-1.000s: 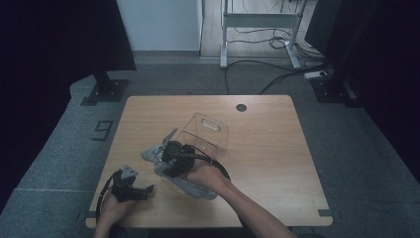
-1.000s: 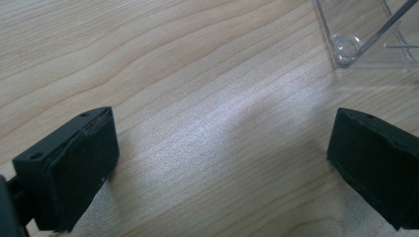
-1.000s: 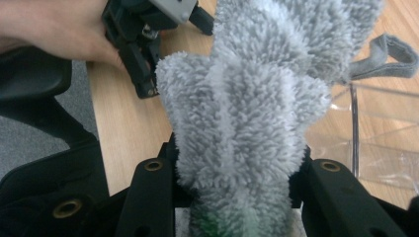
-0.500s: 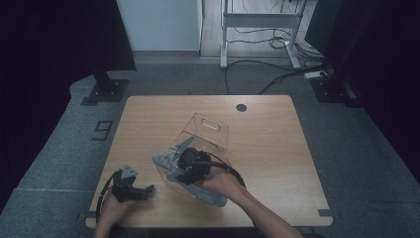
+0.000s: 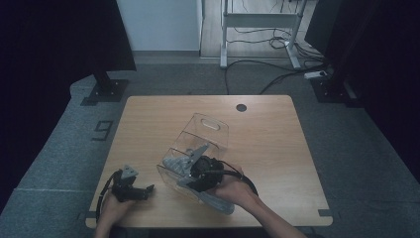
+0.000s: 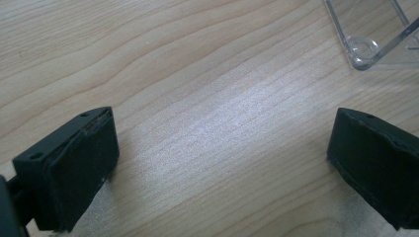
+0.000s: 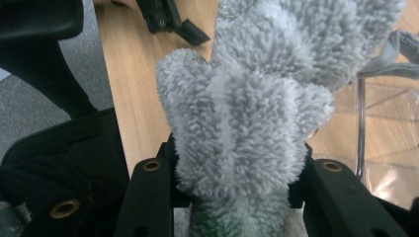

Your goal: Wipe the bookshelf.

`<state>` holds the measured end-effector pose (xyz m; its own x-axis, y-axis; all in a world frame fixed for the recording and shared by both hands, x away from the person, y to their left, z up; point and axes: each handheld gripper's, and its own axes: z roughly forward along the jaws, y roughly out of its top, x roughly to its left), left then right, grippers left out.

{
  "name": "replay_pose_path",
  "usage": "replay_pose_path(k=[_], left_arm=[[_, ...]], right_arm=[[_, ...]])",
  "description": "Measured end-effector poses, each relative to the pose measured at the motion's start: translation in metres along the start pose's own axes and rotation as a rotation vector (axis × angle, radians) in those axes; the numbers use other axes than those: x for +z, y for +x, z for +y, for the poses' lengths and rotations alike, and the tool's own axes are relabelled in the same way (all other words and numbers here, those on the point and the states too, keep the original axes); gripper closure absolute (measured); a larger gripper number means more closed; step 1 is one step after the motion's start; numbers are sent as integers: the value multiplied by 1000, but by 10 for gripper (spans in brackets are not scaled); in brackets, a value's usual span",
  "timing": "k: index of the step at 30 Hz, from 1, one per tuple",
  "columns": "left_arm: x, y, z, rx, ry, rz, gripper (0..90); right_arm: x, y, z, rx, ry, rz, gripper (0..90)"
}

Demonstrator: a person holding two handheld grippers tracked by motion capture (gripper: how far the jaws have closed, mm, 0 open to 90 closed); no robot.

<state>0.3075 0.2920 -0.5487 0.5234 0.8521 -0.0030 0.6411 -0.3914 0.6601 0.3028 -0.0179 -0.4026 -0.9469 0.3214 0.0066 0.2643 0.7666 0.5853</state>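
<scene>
Right gripper (image 5: 184,174) has shifted right since earlier, jaws clamped on grey cloth (image 7: 247,113) at the clear bin (image 5: 208,131). Left gripper (image 6: 222,163) rests on table (image 5: 277,144), jaws wide apart, nothing between.

The clear bin (image 5: 203,144) lies tipped on its side at the centre of the table (image 5: 277,148), the one large obstacle. The right gripper (image 5: 195,173) and its grey cloth (image 5: 176,163) crowd the bin's lower left end, so that end is blocked. The right half of the frame's tabletop is bare wood, open for passing, as is the strip above the bin up to the small dark hole (image 5: 241,107). At lower left the left gripper (image 5: 143,191) sits near the table's edge, jaws wide apart over bare wood; between it and the bin runs a narrow free lane. In the left gripper view, the bin's corner (image 6: 365,47) intrudes at upper right.
</scene>
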Motion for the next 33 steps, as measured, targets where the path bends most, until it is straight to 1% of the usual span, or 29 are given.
replay_pose_path(k=[2,6,7,11,16,21,28,33], left_arm=[[0,0,0,0,0,0,0],[0,0,0,0,0,0,0],[0,0,0,-1,0,0,0],[0,0,0,-1,1,0,0],[0,0,0,-1,1,1,0],[0,0,0,-1,1,1,0],[0,0,0,-1,0,1,0],[0,0,0,-1,2,1,0]], right_arm=[[1,0,-5,-4,3,-1,600],[4,0,-15,5,1,4,600],[5,0,-16,16,4,6,600],[8,0,-24,20,-3,11,601],[14,-1,-33,27,13,11,602],[29,-1,-43,35,48,12,602],[47,-3,-53,49,61,26,602],[61,-4,-61,50,74,30,601]])
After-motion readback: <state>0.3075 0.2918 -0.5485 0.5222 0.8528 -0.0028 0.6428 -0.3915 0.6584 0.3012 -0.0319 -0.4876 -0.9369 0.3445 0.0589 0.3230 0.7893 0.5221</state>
